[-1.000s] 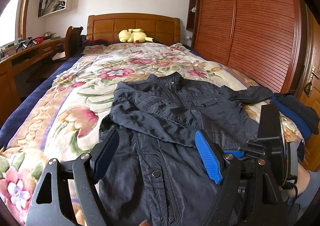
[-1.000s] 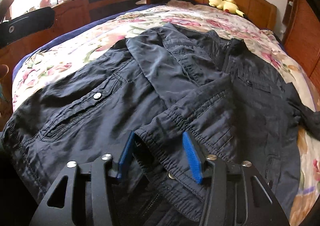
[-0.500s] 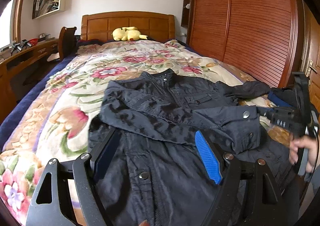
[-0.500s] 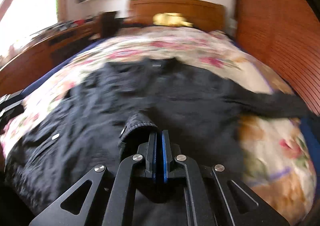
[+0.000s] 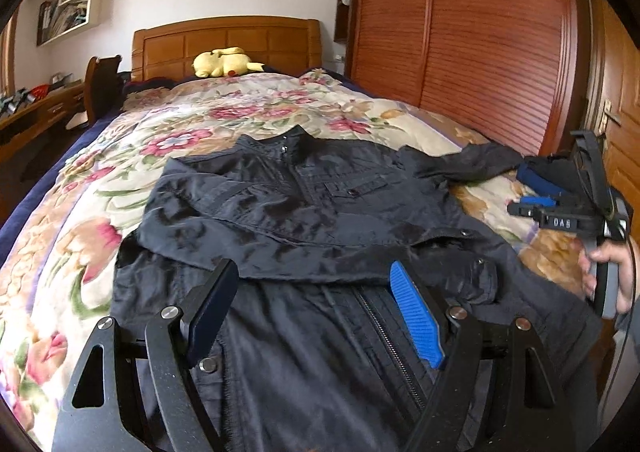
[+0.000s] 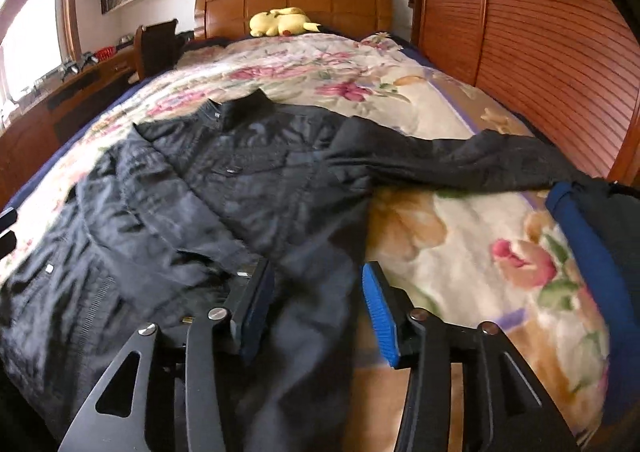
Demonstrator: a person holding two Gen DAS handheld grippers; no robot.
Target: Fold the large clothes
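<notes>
A dark navy jacket [image 5: 312, 207] lies face up on the floral bedspread [image 5: 80, 219], collar toward the headboard. One sleeve is folded across its chest; the other sleeve [image 6: 460, 161] stretches out to the right. My left gripper [image 5: 316, 308] is open and empty, hovering over the jacket's lower front by the zipper. My right gripper [image 6: 316, 300] is open and empty above the jacket's right edge; it also shows in the left wrist view [image 5: 560, 215], held in a hand at the far right.
A dark and blue folded pile [image 6: 592, 236] sits at the bed's right edge. A yellow plush toy [image 5: 226, 61] lies by the wooden headboard [image 5: 228, 39]. A slatted wooden wardrobe [image 5: 480, 31] stands right; a desk [image 6: 80, 79] and chair stand left.
My right gripper was shut on the sleeve cuff, carried it across the chest, then opened and let it go, and swung to the right. My left gripper stayed open.
</notes>
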